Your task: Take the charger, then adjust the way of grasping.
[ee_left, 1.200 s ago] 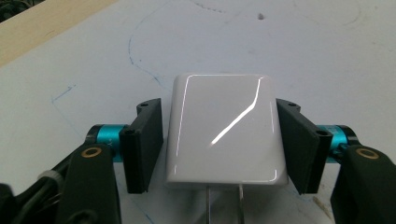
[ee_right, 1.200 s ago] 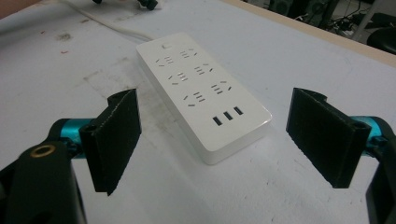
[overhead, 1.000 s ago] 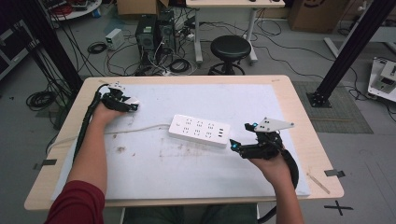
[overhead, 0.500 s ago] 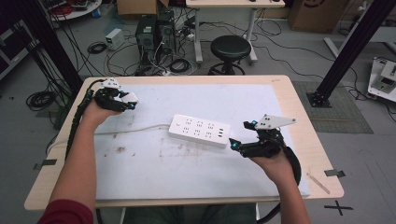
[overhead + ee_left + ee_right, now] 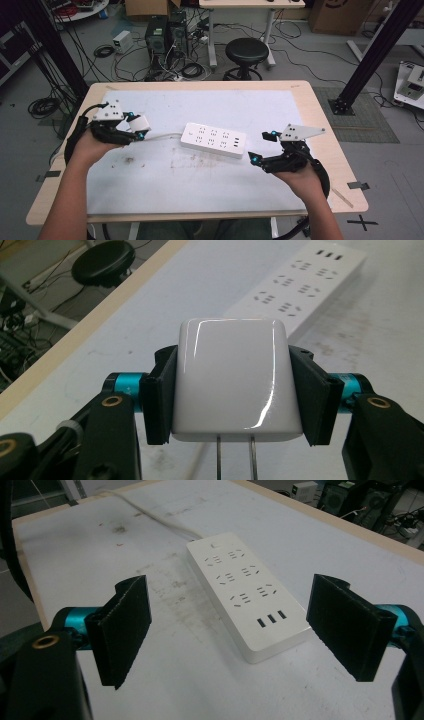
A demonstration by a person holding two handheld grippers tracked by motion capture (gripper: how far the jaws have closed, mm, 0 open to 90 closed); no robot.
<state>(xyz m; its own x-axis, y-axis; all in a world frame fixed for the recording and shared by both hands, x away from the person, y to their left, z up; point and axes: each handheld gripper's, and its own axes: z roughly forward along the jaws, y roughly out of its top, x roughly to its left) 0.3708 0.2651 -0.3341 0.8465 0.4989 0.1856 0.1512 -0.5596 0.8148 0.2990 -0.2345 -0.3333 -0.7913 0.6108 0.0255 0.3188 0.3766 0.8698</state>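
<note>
Item: one white plug-in charger, two prongs showing, clamped between the jaws of the left gripper and held above the table's left edge; the step in hand appears to be carrying it to a socket. One white power strip lies mid-table, cord trailing left. One right gripper, jaws wide and empty, just beside the strip's right end; next move likely calls for steadying the strip and aligning prongs.

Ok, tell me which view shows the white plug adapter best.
The left gripper view: the white plug adapter sits close up, clamped between the left gripper's fingers, two prongs pointing toward the camera. The high view shows it small, at that gripper's tip, left of the power strip.
</note>
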